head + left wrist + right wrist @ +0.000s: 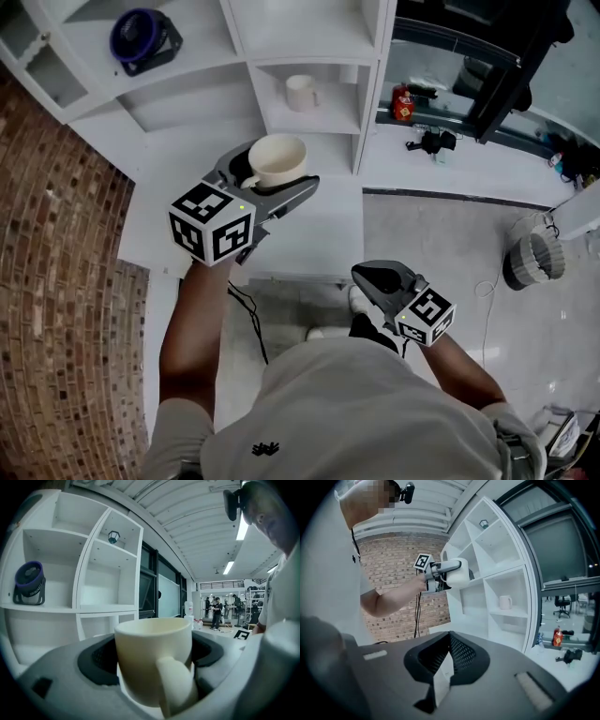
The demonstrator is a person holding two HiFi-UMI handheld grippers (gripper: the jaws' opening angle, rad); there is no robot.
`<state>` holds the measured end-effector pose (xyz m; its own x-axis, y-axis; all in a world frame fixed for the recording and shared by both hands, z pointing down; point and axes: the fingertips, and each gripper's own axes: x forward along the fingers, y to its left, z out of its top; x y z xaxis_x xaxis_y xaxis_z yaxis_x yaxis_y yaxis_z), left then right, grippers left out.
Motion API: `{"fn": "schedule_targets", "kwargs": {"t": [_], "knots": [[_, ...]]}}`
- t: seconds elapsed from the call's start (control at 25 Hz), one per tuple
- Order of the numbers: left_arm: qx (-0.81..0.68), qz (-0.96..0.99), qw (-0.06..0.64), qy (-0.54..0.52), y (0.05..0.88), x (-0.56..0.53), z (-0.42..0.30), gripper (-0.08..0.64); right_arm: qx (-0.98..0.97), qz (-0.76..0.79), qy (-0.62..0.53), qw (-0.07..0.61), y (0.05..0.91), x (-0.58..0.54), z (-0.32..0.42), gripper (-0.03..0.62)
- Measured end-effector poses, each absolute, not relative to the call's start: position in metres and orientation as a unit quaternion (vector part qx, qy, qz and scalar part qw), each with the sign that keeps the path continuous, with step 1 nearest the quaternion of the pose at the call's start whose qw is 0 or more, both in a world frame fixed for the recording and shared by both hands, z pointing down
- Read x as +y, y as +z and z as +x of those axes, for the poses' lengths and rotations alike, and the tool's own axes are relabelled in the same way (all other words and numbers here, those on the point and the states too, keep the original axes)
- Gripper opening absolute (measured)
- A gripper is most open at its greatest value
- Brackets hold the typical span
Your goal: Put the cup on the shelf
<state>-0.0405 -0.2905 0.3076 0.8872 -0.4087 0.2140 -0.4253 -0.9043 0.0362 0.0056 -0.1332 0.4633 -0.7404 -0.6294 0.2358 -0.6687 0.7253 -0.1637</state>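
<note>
Nearest us: the person's pale shirt (356,412) fills the bottom of the head view, with both forearms reaching out from it.
Left claw: the grey left claw (273,180) has its jaws closed round a cream ceramic cup (153,653), one jaw against each side of its wall.
Cup's place: it is upright in the air with its handle turned back toward the claw's camera. It is in front of the white shelf unit (370,84), over the white surface (309,230) below the compartments, and not yet on any board.
Right claw: the grey right claw (379,278) hangs low by the person's body, jaws drawn together to a thin slit with nothing in them.
Step in hand: we judge it to be the carry toward a compartment.
How to do it well: we would keep the rim level, choose a bare compartment and enter it square between the dividers. We would set the base flat on the board and part the jaws only once the cup rests, then back straight out so the handle is not caught.
Risk: the compartment just ahead holds a pale mug (301,92), so we would steer clear of it.
Count: two cups (one held, one shelved), two claws, one round blue-purple fan (142,37), one small dark ornament (113,536).
</note>
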Motion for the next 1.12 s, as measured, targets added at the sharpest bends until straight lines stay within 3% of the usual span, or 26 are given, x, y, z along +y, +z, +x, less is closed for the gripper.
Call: {"fn": "schedule_targets", "kwargs": {"t": [0.52, 1.12], "knots": [[-0.261, 0.961, 0.030, 0.084, 0.246, -0.411, 0.023, 0.434, -0.944, 0.302, 0.106, 0.075, 0.451, -0.238, 0.077, 0.011], [-0.319, 0.944, 0.014, 0.085, 0.203, -0.511, 0.058, 0.434, -0.952, 0.274, 0.127, 0.060, 0.460, -0.268, 0.130, 0.011]]}}
